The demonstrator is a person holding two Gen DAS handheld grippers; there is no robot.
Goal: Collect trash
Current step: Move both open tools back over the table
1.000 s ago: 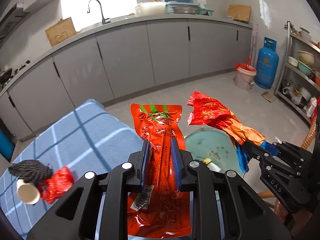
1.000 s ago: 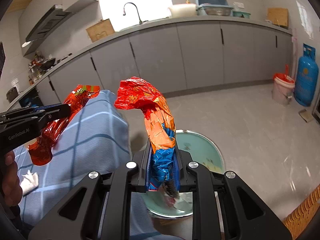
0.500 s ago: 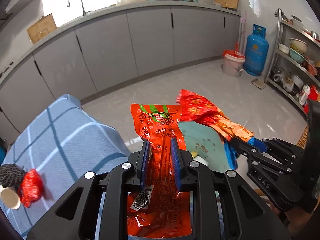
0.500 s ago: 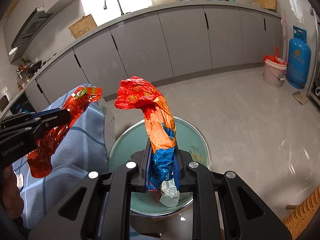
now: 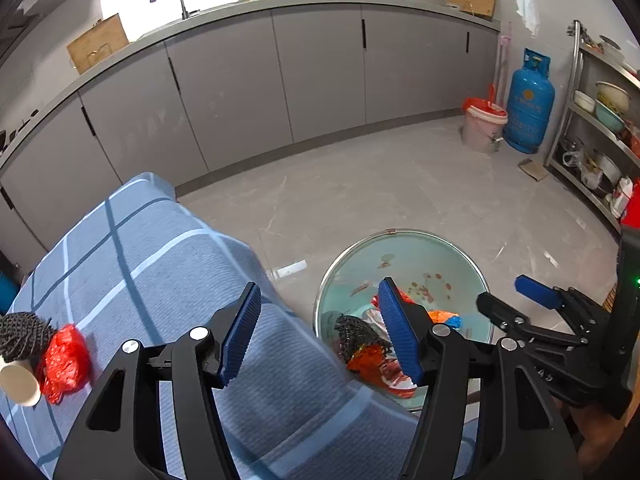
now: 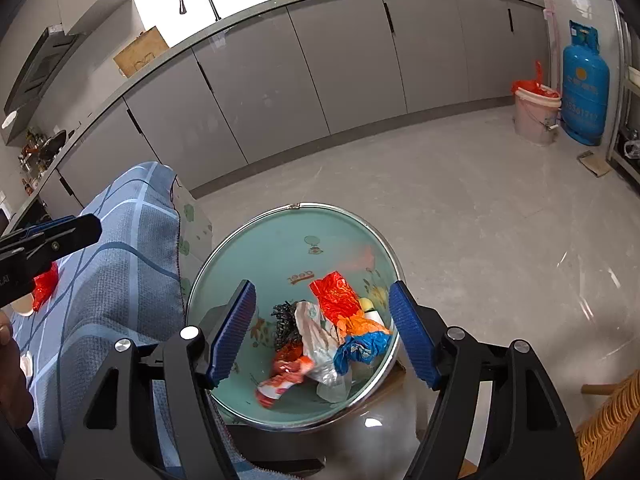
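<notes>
Right wrist view had both claws, right claw (image 6: 322,330) and left claw (image 5: 320,332), opening empty over the basin (image 6: 240,248); leftover red bag (image 5: 66,362) risked being missed.

1. One teal basin (image 6: 280,240) beside the tabletop (image 5: 168,264).
2. Several crumpled wrappers (image 6: 334,300) inside the basin, exact count unclear.
3. One black mesh scrubber (image 6: 286,322) among them.
4. On the tabletop: one paper cup (image 5: 18,380), one red bag (image 5: 66,360), one black mesh ball (image 5: 22,336).
</notes>
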